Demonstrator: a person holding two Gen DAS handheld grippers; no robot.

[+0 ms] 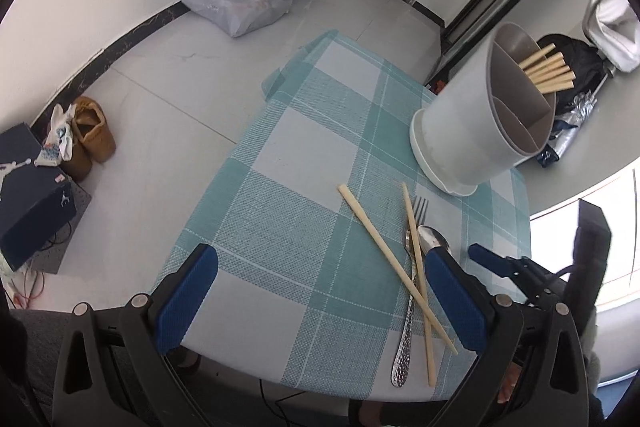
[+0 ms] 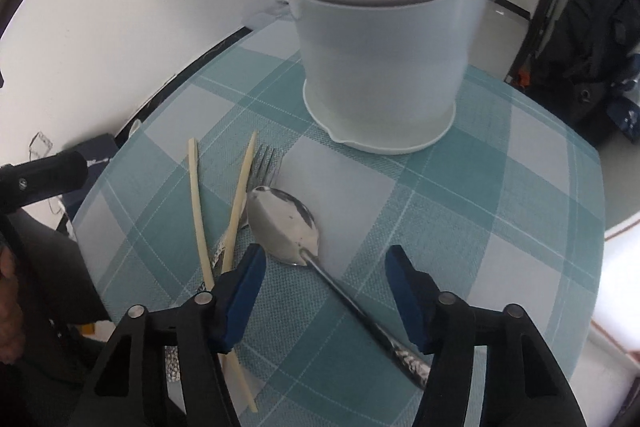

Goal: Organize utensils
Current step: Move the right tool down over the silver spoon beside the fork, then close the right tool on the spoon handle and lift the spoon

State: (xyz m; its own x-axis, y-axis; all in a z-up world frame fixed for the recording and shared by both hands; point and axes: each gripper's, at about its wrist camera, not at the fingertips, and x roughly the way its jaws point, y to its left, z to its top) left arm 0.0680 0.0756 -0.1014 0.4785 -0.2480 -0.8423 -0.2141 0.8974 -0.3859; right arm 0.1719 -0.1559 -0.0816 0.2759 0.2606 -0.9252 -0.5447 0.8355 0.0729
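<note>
Two pale wooden chopsticks (image 1: 396, 269) lie crossed over a silver fork (image 1: 412, 267) on the teal-and-white checked tablecloth (image 1: 304, 195), beside a shiny metal spoon (image 2: 286, 223). Right gripper (image 2: 324, 291), jaws apart, straddles the spoon's handle without touching it. Left gripper (image 1: 320, 297) hangs spread wide above the cloth. White divided utensil holder (image 2: 380, 63) (more chopsticks inside) stands near.

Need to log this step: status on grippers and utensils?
Left gripper open over bare cloth. Right gripper open, straddling spoon handle, not gripping. Fork under two crossed chopsticks. Holder has free compartments.
</note>
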